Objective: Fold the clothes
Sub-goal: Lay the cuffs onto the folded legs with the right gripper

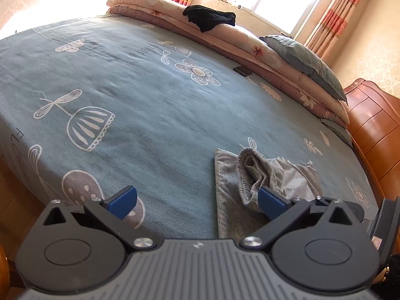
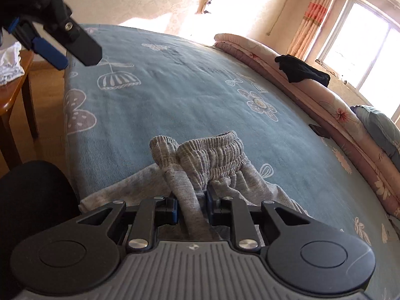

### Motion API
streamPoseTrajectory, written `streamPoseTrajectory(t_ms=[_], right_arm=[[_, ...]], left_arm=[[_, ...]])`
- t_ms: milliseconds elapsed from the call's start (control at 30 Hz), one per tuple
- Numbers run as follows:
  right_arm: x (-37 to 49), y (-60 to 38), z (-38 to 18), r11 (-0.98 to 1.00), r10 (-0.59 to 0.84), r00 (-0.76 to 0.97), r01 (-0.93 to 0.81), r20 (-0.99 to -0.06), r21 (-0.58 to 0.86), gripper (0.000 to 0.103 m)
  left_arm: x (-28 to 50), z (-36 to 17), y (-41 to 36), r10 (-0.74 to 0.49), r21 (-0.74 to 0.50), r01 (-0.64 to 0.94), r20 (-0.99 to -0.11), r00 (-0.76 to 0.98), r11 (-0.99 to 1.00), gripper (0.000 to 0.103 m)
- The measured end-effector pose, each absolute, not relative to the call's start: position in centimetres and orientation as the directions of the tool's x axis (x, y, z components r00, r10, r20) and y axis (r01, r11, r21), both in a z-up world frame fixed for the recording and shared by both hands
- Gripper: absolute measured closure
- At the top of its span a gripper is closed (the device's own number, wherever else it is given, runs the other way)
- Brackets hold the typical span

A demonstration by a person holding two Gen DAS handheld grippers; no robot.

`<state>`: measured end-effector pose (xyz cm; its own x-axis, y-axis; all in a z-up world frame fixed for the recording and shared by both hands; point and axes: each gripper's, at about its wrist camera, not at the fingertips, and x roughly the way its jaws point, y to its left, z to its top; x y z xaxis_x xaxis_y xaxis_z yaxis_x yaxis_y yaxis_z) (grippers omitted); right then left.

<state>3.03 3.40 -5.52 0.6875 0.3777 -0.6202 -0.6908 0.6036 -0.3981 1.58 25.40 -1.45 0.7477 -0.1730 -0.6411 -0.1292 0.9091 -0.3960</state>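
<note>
So the grey sweatpants [image 2: 200, 165] are bunched up on the blue bedsheet [image 2: 162, 100], near the bed's front edge. The right gripper [image 2: 191, 207] is clamped onto a fold of the grey fabric, with the elastic waistband sitting just past its fingertips. The left gripper [image 1: 197, 200] hangs wide open with nothing in it, and the pants lie off to its right side, one blue pad [image 1: 271, 200] right over the cloth. Looks like the left one needs to swing right to grab the other corner before any fold happens.
</note>
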Motion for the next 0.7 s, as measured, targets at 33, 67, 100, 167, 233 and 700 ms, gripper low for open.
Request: streamPoseTrajectory(t_ms=[33,67,100,167,233,700], right_arm=[[2.7,3.7,-6.2,0.584,0.366,0.690,-0.693,-0.625,-0.424,0.079],[2.7,3.9,-6.8,0.572,0.357,0.689,-0.695,-0.631,-0.436,0.079],[2.6,4.0,-7.3,0.560,0.348,0.688,-0.698,-0.637,-0.447,0.077],[2.7,4.3,-8.0,0.550,0.337,0.689,-0.697,-0.642,-0.460,0.076],[2.7,4.4,-8.2,0.550,0.333,0.695,-0.692,-0.637,-0.468,0.076],[0.5,4.8,-8.7,0.490,0.342,0.755,-0.651,-0.559,-0.580,0.080]], left_arm=[[1.6,-1.6,25.5,-0.171,-0.396,-0.134,-0.643,0.746,0.908,0.001],[1.6,-1.7,25.5,-0.169,-0.397,-0.139,-0.646,0.745,0.907,0.001],[1.5,-1.7,25.6,-0.167,-0.398,-0.142,-0.647,0.744,0.906,0.001],[1.4,-1.9,25.6,-0.168,-0.400,-0.146,-0.649,0.742,0.905,0.001],[1.4,-2.1,25.6,-0.171,-0.403,-0.145,-0.650,0.741,0.904,0.001],[1.6,-3.0,25.3,-0.197,-0.416,-0.134,-0.659,0.726,0.899,0.001]])
